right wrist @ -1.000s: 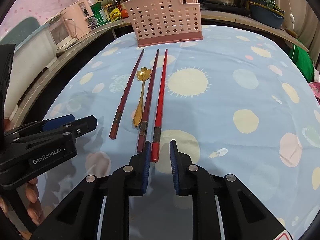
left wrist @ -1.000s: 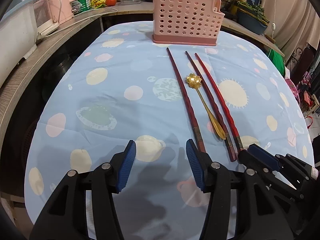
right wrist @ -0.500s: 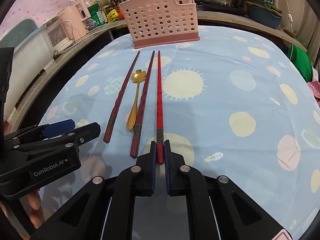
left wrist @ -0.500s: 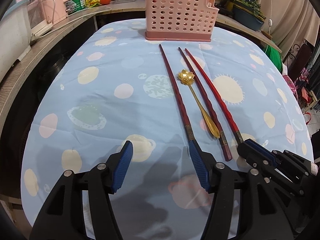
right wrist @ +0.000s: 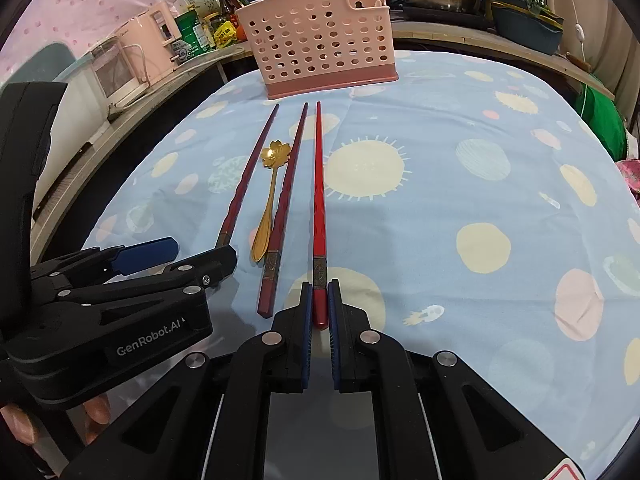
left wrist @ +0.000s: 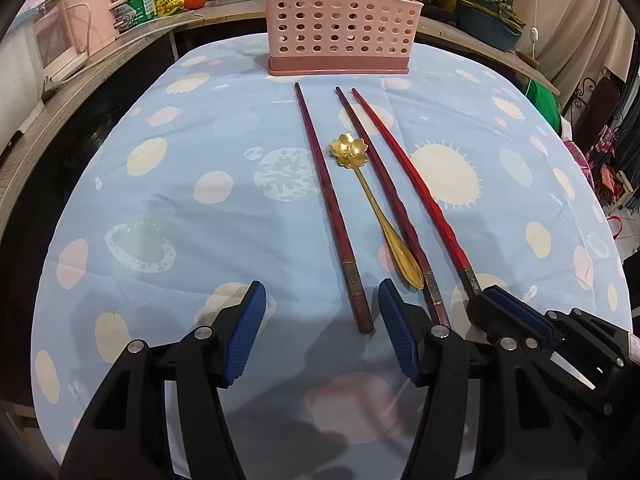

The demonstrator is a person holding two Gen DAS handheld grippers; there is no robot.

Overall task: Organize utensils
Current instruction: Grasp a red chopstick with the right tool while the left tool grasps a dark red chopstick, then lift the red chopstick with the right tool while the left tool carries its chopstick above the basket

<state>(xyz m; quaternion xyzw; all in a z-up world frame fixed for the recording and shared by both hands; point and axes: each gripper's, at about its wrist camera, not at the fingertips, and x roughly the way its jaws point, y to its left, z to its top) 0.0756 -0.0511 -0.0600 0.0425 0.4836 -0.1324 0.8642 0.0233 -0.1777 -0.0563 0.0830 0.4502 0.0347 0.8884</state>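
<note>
Table (left wrist: 168, 216): a surface covered by a pale blue cloth printed with suns, planets and cream dots was seen in both wrist views.
Counter (left wrist: 80, 76): a wooden ledge was seen curving behind the table, crowded with a pink appliance, jars, a tomato and steel pots.
Utensil holder (left wrist: 340, 20): a pink perforated plastic caddy was seen standing upright at the far edge of the cloth, just beyond the chopstick tips.
Left gripper (left wrist: 320, 336): its blue pads were held spread apart above the cloth; the near end of the leftmost chopstick lay between them, untouched by either pad.
Right gripper (right wrist: 319, 312): its pads were pressed together on the thick near end of the bright red chopstick.
Bright red chopstick (right wrist: 318, 200): it was laid rightmost in the row, pointed toward the holder, its near end pinched.
Leftmost chopstick (left wrist: 328, 200): a dark red stick was laid flat, apart from the others.
Middle chopstick (left wrist: 384, 192): a dark red stick was laid just beside the bright red one.
Gold spoon (left wrist: 372, 204): a flower-shaped bowl was pointed toward the holder; the handle was laid against the middle chopstick.
</note>
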